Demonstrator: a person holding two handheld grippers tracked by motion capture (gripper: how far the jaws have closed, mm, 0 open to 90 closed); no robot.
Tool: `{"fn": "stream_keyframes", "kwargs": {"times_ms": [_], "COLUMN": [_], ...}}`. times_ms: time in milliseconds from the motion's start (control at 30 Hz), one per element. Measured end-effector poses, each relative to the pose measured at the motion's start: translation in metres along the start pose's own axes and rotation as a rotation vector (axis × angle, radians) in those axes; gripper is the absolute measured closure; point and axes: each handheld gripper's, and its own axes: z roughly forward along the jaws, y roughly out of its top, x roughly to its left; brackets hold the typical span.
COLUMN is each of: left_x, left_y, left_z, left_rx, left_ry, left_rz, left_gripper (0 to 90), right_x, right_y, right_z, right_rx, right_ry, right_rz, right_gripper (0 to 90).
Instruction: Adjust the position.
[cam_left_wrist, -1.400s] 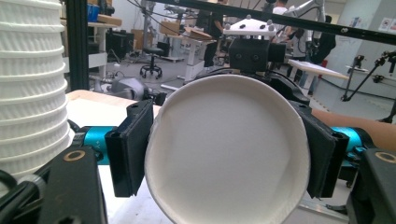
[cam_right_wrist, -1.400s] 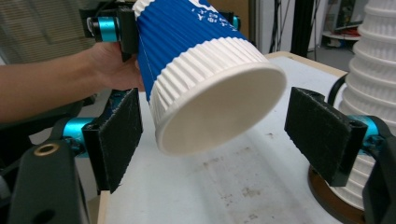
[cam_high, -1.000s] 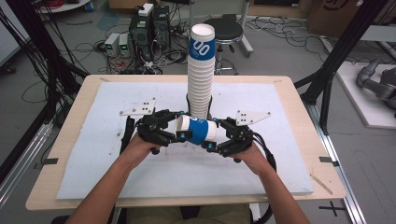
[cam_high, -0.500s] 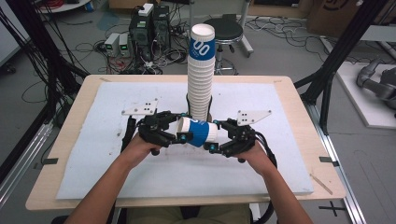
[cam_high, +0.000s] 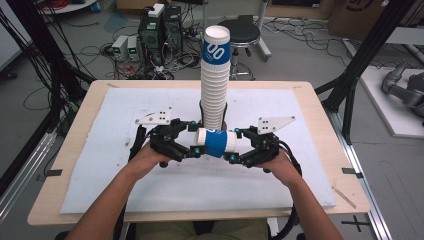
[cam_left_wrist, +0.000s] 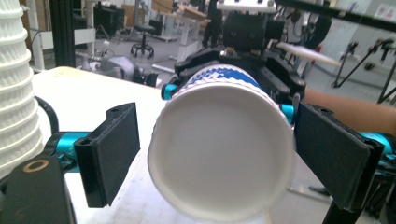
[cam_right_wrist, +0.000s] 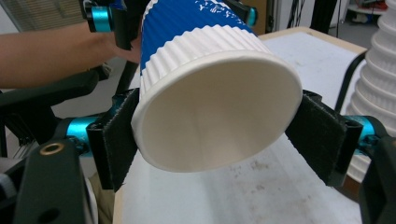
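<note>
A blue-and-white paper cup is held lying on its side above the white mat, just in front of a tall cup stack. It is clamped at one end by the right gripper, whose jaws have just been closing. The left gripper has just been opening: its jaws are seen flanking the cup's other end, one pad clearly apart from it.

- A paper cup, ribbed white with a blue printed band, lies on its side, held level above the tabletop between the two grippers.
- Its mouth faces the right gripper's camera, its flat white base the left one's.
- A tall upright stack of matching cups stands just behind it.
</note>
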Motion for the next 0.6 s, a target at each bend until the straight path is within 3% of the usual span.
{"fn": "stream_keyframes", "kwargs": {"times_ms": [233,600], "left_x": [0.001,-0.002], "left_y": [0.006,0.013], "left_z": [-0.011,-0.015], "left_rx": [0.031,0.118], "left_ry": [0.035,0.038], "left_rz": [0.027,0.055], "left_gripper": [15.2,15.2], "right_x": [-0.003,-0.003], "right_y": [0.007,0.034], "right_z": [-0.012,-0.019], "right_rx": [0.063,0.209], "right_ry": [-0.027,-0.053], "right_rz": [-0.014,-0.070], "right_gripper": [21.6,21.6]}}
